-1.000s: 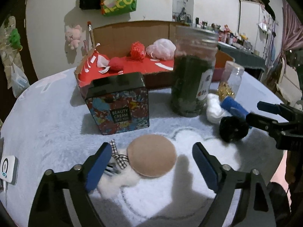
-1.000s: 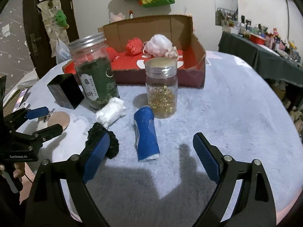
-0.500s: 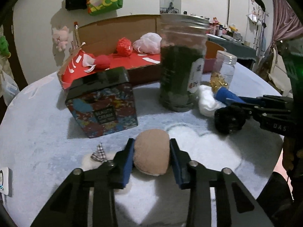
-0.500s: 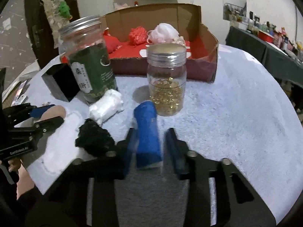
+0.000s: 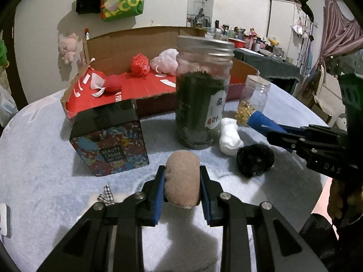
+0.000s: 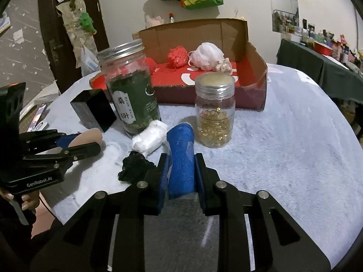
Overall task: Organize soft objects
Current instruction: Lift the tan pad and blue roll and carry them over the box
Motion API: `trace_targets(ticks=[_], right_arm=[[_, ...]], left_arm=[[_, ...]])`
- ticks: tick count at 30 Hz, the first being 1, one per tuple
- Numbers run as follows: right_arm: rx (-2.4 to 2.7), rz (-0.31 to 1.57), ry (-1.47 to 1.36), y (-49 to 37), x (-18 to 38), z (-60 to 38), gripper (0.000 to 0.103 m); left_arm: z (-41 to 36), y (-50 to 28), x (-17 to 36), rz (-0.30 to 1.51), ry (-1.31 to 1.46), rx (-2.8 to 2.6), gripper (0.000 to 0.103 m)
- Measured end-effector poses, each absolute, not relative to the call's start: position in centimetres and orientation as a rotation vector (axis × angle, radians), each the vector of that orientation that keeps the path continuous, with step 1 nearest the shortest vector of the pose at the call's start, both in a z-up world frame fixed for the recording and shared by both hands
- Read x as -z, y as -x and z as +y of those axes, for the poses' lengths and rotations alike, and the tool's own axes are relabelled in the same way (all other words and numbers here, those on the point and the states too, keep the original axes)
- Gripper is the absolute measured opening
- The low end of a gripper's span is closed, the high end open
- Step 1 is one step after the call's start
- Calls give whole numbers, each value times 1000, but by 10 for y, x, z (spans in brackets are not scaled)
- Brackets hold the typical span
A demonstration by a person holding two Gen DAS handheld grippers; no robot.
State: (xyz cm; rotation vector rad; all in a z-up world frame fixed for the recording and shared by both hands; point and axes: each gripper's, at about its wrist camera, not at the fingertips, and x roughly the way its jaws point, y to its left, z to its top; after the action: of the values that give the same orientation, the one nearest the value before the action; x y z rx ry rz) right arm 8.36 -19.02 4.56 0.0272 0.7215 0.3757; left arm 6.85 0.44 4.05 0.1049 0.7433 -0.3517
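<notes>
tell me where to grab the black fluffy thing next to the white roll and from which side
Grip the black pom-pom across its middle, coming from above. It is a low, ragged, roundish clump lying flat on the fleece cloth, with no handle or firm edge. The white roll sits close behind it and the green jar beyond, so a straight-down approach with jaws spanning its width looks safest.

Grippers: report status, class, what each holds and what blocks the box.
Left gripper shut on tan puff. Right gripper shut on blue roll. Tea jar and bead jar stand before cardboard box.
</notes>
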Motion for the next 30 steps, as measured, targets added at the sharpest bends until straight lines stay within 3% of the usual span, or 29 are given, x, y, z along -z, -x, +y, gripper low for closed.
trace_targets(ticks=[30], right_arm=[[-355,616,-46,-87,-98,-201,22]], left_arm=[[18,-69,-92,635,-87,298,25]])
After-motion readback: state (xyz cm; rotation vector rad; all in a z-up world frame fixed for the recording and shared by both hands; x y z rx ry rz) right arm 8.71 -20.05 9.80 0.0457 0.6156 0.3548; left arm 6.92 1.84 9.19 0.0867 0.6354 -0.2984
